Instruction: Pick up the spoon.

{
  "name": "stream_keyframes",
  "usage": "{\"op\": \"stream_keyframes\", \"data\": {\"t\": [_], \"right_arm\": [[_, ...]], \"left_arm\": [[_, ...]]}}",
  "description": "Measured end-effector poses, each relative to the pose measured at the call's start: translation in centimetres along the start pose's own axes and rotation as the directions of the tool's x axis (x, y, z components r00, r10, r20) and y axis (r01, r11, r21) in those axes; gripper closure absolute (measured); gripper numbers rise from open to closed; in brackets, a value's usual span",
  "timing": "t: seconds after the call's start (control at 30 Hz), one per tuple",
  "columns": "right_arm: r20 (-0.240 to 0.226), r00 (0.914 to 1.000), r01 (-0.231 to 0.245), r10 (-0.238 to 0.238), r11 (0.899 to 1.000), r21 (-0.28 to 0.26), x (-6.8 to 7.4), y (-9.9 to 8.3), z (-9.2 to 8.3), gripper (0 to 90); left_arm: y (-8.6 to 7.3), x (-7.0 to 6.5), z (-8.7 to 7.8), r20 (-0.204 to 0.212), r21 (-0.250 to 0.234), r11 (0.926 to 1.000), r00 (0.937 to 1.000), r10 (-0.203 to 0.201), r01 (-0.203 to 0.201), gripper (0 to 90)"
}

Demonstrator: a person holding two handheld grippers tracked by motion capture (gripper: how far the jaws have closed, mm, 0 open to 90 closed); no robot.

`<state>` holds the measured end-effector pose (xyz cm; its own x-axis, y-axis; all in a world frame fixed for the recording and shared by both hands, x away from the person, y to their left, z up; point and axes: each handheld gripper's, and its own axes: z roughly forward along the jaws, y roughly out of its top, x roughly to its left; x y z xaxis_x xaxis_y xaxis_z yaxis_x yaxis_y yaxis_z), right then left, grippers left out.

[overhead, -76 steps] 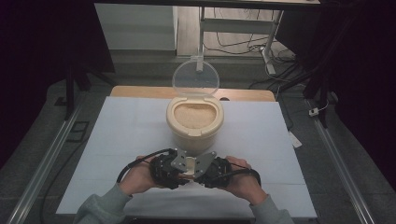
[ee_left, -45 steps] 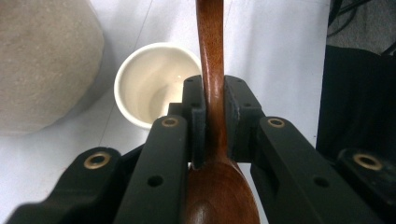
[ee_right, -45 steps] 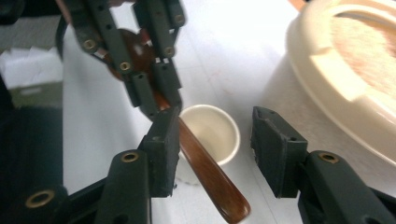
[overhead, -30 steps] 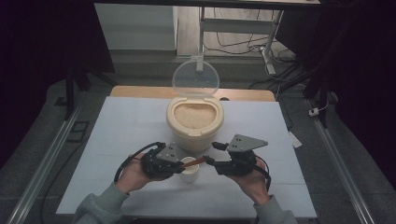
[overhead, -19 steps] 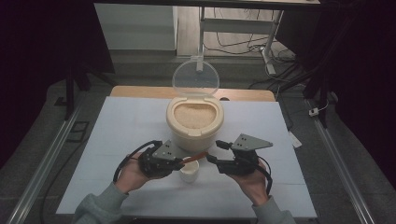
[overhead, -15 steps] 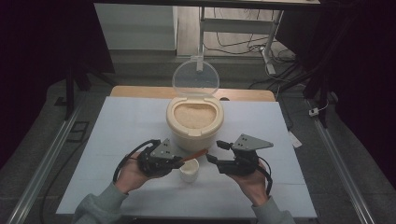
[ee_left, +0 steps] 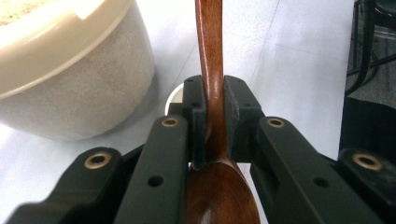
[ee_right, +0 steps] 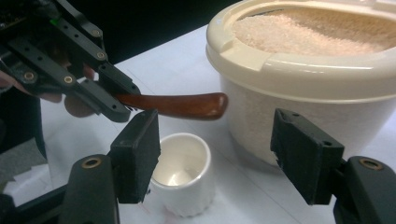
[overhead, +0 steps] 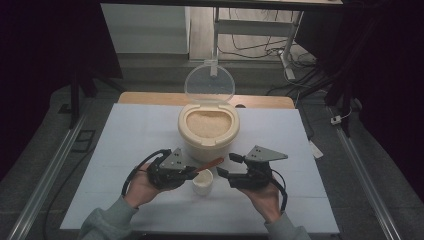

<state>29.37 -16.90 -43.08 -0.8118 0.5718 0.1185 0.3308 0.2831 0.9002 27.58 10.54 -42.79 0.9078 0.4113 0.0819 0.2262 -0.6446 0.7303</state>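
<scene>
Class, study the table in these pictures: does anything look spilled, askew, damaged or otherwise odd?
One oddity: the left gripper clamps the wooden spoon at the neck just above its bowl, so the handle end points outward over the white cup, backwards for scooping. No rice is spilled; the rice container stands upright, lid open.

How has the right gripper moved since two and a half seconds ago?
Yes. The right gripper has swung right, away from the left gripper, and now sits right of the small white cup, its jaws having just been opening, empty.
</scene>
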Motion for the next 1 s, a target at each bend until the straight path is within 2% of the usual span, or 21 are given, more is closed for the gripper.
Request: {"op": "stream_keyframes", "data": {"t": [0.27, 0.43, 0.6, 0.67, 0.83, 0.87, 0.93, 1.0], "right_arm": [[-0.029, 0.9963, -0.082, 0.081, 0.997, -0.013, 0.3, -0.5, 1.1, 36.1], [-0.06, 0.9901, -0.13, 0.127, 0.991, -0.041, 0.5, -0.6, 1.3, 43.5], [-0.058, 0.9873, -0.152, 0.148, 0.986, -0.064, 0.6, -0.6, 1.2, 51.4], [-0.068, 0.9809, -0.188, 0.182, 0.979, -0.084, 0.6, -0.6, 1.0, 55.7], [-0.073, 0.979, -0.198, 0.191, 0.973, -0.115, 0.7, -0.5, 0.8, 61.8], [-0.089, 0.9769, -0.205, 0.194, 0.97, -0.131, 0.7, -0.4, 0.6, 65.4], [-0.097, 0.9761, -0.206, 0.194, 0.969, -0.135, 0.7, -0.4, 0.5, 66.7], [-0.128, 0.974, -0.205, 0.187, 0.967, -0.151, 0.7, -0.3, 0.3, 72.5]], "left_arm": [[0.1, -0.5, 0.4, -0.009, -0.023, 0.9997, 1.0, 0.003, -0.003, 79.0], [0.2, -0.7, 0.7, -0.007, -0.021, 0.9997, 0.9999, 0.013, -0.014, 79.0], [0.3, -1.0, 0.9, -0.013, -0.023, 0.9996, 0.9997, 0.019, -0.019, 79.1], [0.3, -1.0, 0.9, -0.019, -0.026, 0.9995, 0.9997, 0.017, -0.017, 79.1], [0.4, -1.1, 0.9, -0.032, -0.03, 0.9993, 0.9993, 0.022, -0.023, 79.3], [0.4, -1.1, 0.9, -0.031, -0.032, 0.9992, 0.9993, 0.022, -0.023, 79.4], [0.4, -1.2, 0.9, -0.031, -0.034, 0.999, 0.9992, 0.026, -0.028, 79.4], [0.4, -1.2, 0.9, -0.032, -0.027, 0.9989, 0.9988, 0.036, -0.037, 79.6]]}}
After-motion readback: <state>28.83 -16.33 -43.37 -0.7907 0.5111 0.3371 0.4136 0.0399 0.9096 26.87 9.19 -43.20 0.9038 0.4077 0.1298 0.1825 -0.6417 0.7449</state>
